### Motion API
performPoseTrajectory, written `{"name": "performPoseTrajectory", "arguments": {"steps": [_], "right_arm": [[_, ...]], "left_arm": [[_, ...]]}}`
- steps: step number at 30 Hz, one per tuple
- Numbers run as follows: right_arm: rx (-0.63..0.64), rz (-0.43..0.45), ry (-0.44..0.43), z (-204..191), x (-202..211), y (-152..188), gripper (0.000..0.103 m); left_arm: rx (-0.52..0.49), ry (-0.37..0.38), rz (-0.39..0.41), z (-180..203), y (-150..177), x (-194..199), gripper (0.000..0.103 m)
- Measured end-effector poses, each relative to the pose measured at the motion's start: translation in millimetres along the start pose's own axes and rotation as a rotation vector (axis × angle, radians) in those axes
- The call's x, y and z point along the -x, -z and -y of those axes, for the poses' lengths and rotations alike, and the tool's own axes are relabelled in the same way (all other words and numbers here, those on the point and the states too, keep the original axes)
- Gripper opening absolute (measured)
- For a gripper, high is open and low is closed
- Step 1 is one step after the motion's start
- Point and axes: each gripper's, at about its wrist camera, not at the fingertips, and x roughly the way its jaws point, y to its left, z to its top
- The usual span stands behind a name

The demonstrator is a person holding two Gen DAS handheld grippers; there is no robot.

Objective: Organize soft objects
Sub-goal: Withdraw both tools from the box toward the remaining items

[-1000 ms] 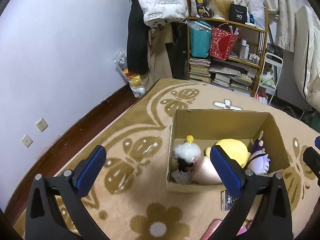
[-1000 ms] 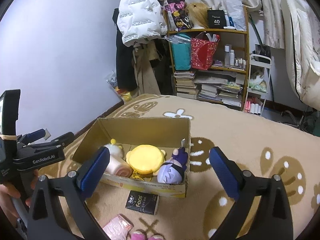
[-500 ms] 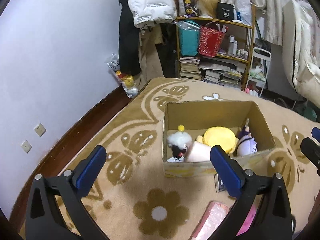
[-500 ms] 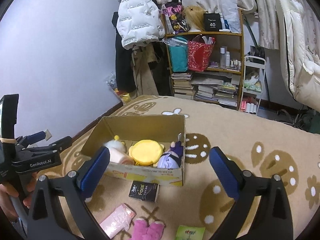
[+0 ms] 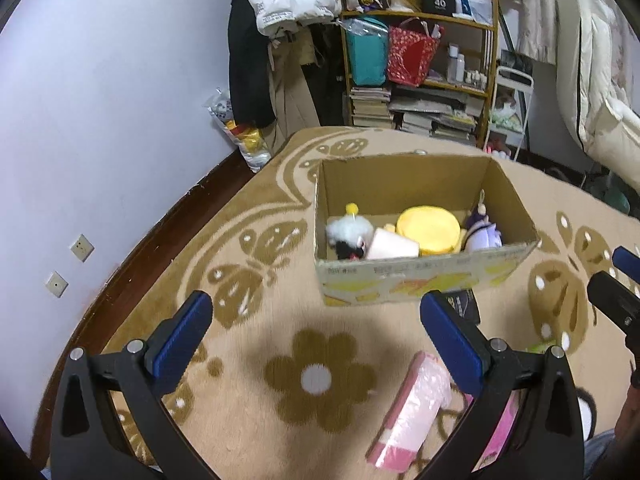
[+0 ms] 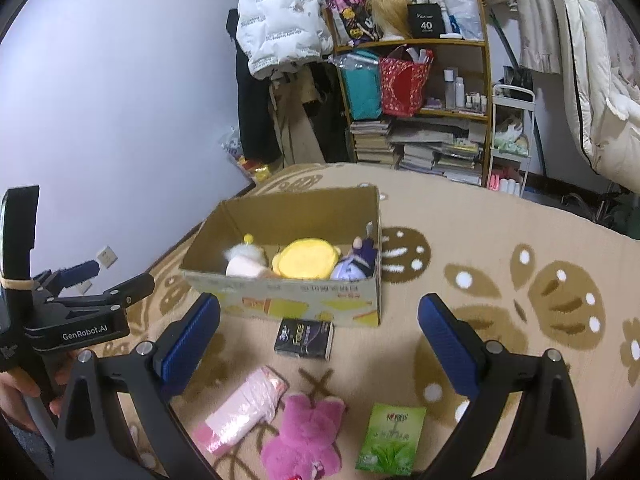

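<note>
I have both tools hovering over the patterned rug (image 6: 500, 240), each holding nothing: the left gripper (image 5: 316, 332) has its blue pads spread wide at the bottom of its view, and the right gripper (image 6: 320, 332) is spread just as wide in its own view. The cardboard box (image 6: 304, 296) sits open-topped at the centre of both views, its near wall facing me, and inside it, left to right, are a white fluffy plush (image 5: 348, 230), a pale pink roll (image 5: 390, 245), a yellow round plush (image 5: 428, 228) and a purple doll (image 5: 482, 234) against the right wall. On the rug in front of the box, in the lower middle of the right view, lie a black tissue pack (image 6: 304, 338) just beside the box's near edge, a pink wrapped pack (image 6: 240, 410), a magenta plush (image 6: 304, 436) touching that pack's lower end, and a green tissue pack (image 6: 392, 438) apart to the right. The rug to the right of the box is open floor. At the top of the frame stand a loaded shelf (image 6: 416, 80) and a hanging white jacket (image 6: 276, 20), well apart from the box. In the right view the left tool's body shows at the left edge, near the box's left corner
</note>
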Motion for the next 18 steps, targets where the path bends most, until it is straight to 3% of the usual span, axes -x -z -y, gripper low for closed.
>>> {"name": "performPoseTrajectory", "arguments": {"steps": [7, 13, 18], "right_arm": [[0.005, -0.056, -0.002, 0.7, -4.8, 13.7, 0.103], [0.014, -0.131, -0.008, 3.3, -15.4, 27.4, 0.094], [0.011, -0.177, -0.013, 4.4, -23.8, 38.2, 0.093]], "left_arm": [[-0.02, -0.007, -0.037, 7.5, 9.8, -2.7, 0.103], [-0.029, -0.006, -0.08, 9.3, 16.0, -12.3, 0.103], [-0.02, 0.01, -0.121, 11.3, 19.8, -23.7, 0.103]]}}
